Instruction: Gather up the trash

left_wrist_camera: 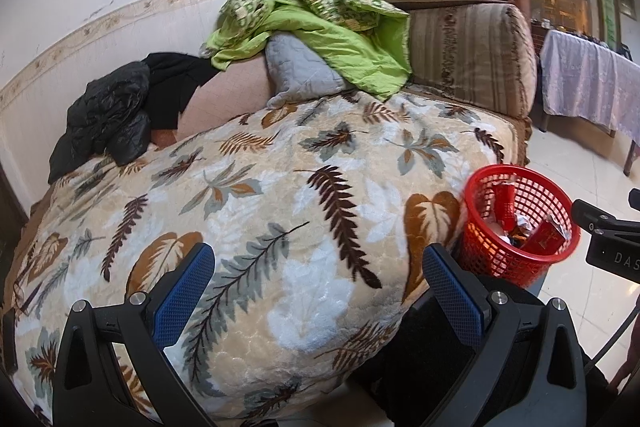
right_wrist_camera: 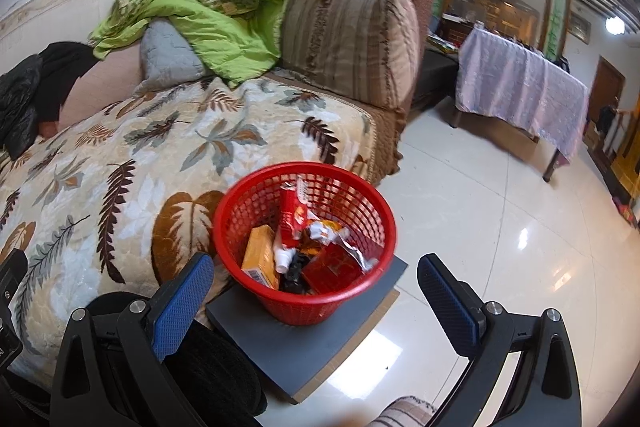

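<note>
Both tools empty, jaws spread: the left tool [left_wrist_camera: 318, 291] over a leaf-print blanket [left_wrist_camera: 256, 203], the right tool [right_wrist_camera: 316, 291] above the red basket [right_wrist_camera: 256, 291] on a grey board [right_wrist_camera: 304, 351], wrappers [right_wrist_camera: 320, 247] inside. Collection looks nearly finished; next comes scanning for strays.

Basket [right_wrist_camera: 304, 247] on board [right_wrist_camera: 308, 347], right of sofa [right_wrist_camera: 160, 155].
</note>
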A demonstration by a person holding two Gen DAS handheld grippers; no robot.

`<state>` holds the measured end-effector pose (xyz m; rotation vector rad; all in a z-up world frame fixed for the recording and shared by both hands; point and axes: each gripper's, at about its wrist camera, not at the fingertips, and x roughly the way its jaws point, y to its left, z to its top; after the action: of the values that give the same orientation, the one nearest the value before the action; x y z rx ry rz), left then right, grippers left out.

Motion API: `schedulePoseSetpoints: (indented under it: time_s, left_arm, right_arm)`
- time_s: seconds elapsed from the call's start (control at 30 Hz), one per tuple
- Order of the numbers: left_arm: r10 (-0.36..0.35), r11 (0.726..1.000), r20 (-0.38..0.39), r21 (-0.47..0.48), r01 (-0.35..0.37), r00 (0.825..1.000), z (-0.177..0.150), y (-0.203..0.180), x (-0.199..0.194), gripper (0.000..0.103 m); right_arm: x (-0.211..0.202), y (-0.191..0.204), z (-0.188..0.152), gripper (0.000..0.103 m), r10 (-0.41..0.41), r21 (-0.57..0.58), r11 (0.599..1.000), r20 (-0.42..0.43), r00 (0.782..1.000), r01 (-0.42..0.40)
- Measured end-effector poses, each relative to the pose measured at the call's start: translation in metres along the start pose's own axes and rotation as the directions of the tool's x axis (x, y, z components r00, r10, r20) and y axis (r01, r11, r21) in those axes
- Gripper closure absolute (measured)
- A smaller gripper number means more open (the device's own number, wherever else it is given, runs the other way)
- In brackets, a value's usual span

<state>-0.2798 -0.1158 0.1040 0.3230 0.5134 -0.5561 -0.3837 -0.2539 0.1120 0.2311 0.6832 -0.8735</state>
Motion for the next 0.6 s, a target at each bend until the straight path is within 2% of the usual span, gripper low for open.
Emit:
schedulePoseSetpoints:
  time_s: [0.13,0.27,0.33,0.4,0.5,0.6]
  left_arm:
    - [0.031,0.996,-0.029,-0.082,-0.033,0.999,0.002,0.024,0.008,0.0]
    - [0.086,0.977,-0.066,-0.192,-0.098,0.994,-0.001,0.065,0.016,0.0]
    - [0.134,0.961,-0.087,-0.23,-0.151,0.987,-0.003,0.087,0.02,0.0]
    - [0.197,0.938,-0.12,-0.266,-0.222,0.973,-0.006,0.108,0.024,0.0]
    - [0.249,0.898,-0.176,-0.326,-0.296,0.952,-0.012,0.143,0.031,0.0]
    - [0.267,0.864,-0.226,-0.375,-0.337,0.937,-0.019,0.177,0.044,0.0]
  right_arm:
    - [0.006,0.024,0.018,0.0,0.061,-0.065,0.996,-0.006,0.998,-0.061]
    - [0.012,0.067,0.039,0.0,0.156,-0.136,0.978,-0.015,0.988,-0.156]
    - [0.017,0.09,0.045,0.0,0.197,-0.167,0.965,-0.037,0.98,-0.2]
    - [0.024,0.115,0.051,0.0,0.234,-0.187,0.952,-0.056,0.971,-0.241]
    - [0.041,0.156,0.057,0.0,0.291,-0.201,0.93,-0.111,0.95,-0.308]
    - [0.073,0.205,0.061,0.0,0.329,-0.2,0.908,-0.206,0.922,-0.368]
